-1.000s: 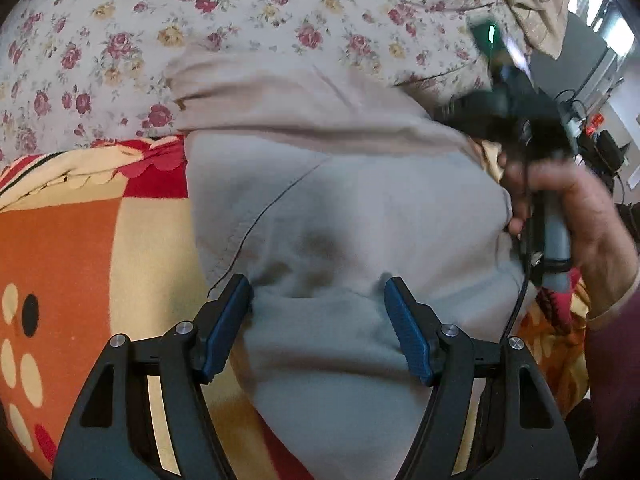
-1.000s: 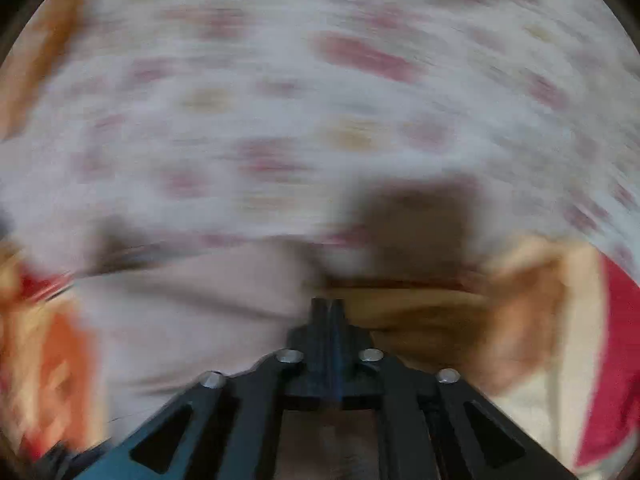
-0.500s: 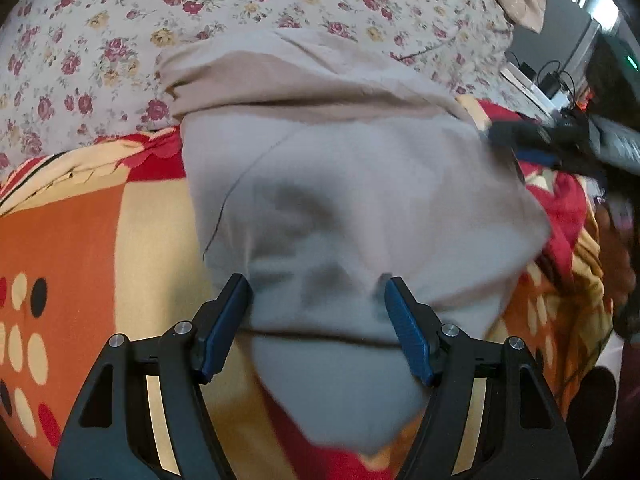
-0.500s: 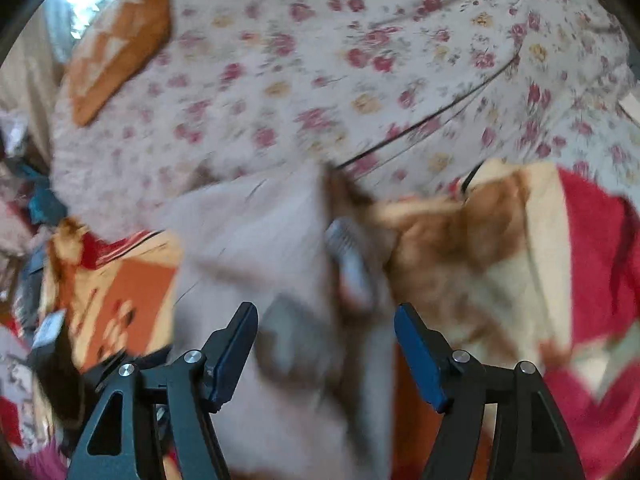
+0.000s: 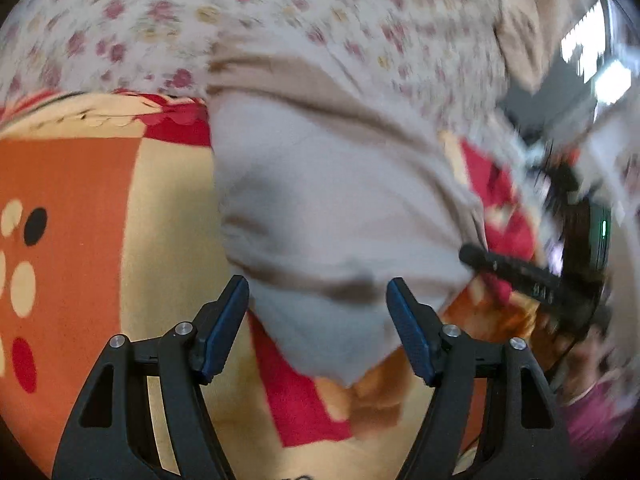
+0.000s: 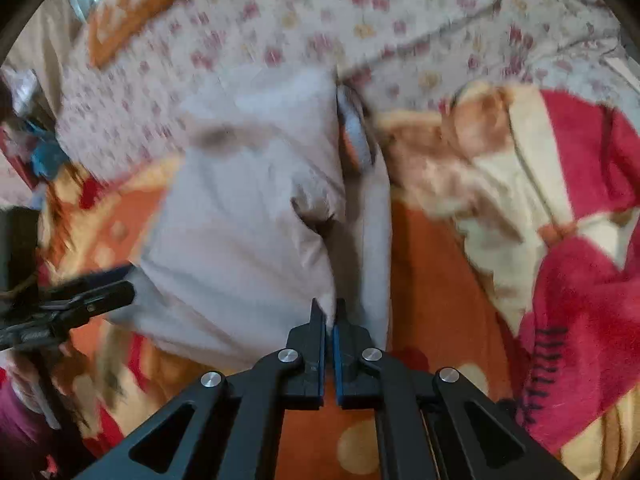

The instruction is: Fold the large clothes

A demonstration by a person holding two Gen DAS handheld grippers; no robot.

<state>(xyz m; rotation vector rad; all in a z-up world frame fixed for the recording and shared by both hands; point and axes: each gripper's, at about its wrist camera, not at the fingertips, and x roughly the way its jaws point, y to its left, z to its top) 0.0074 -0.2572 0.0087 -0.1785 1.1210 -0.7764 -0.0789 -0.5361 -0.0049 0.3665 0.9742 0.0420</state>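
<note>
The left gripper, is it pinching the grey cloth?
No. The left gripper stands wide open, its blue pads on either side of the grey cloth without pressing on it.

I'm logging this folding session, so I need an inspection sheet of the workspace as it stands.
Surface: orange, red and cream blanket over a floral sheet.
Job's things: pale grey garment, partly folded, bunched.
Clutter: blue item at the far left edge, too blurred to identify.
Grippers: right hand-held gripper just closed, pinching the garment's near edge; left hand-held gripper open, garment's edge between the jaws, not gripped.
Cables: nothing seen.
Surroundings: bright window.
</note>
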